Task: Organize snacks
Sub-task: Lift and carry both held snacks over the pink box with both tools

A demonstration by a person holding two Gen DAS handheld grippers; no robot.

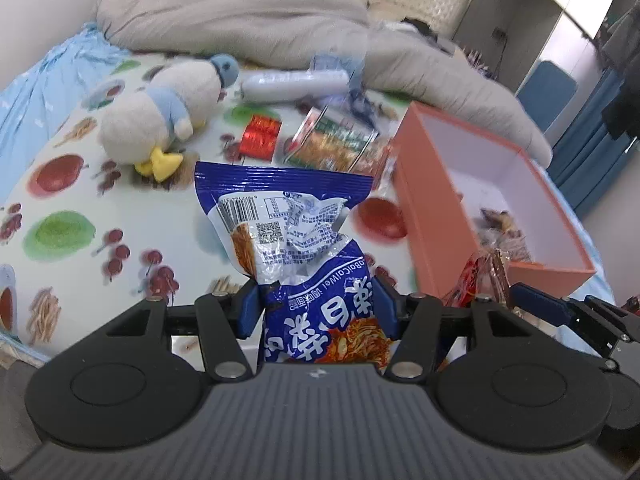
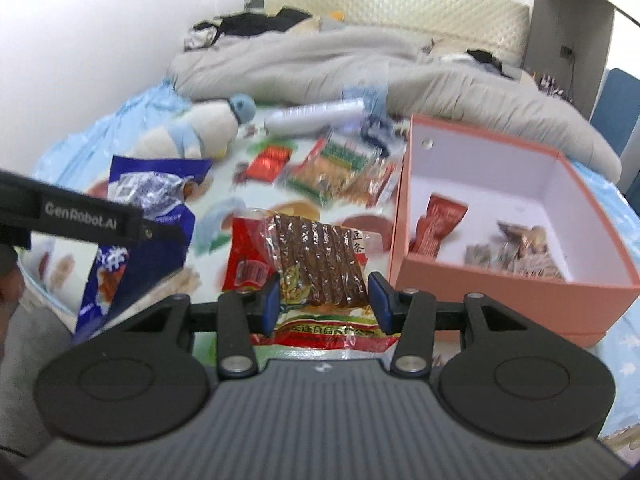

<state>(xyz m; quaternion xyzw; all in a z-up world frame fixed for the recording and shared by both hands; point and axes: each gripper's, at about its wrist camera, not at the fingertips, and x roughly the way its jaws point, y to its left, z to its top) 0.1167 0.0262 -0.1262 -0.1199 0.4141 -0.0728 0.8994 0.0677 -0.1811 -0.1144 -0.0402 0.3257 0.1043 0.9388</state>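
On the fruit-print bed [image 1: 72, 200], the left gripper [image 1: 316, 304] is clamped on a blue snack bag [image 1: 304, 240], the right gripper [image 2: 324, 300] pinches a red-edged packet of brown sticks [image 2: 316, 256], and the pink box [image 2: 500, 296] sits just right of both.

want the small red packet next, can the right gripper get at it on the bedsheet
Probably not yet. The right gripper is shut on the dried tofu strip pack. The small red packet lies uncovered beyond it, beside the pink box.
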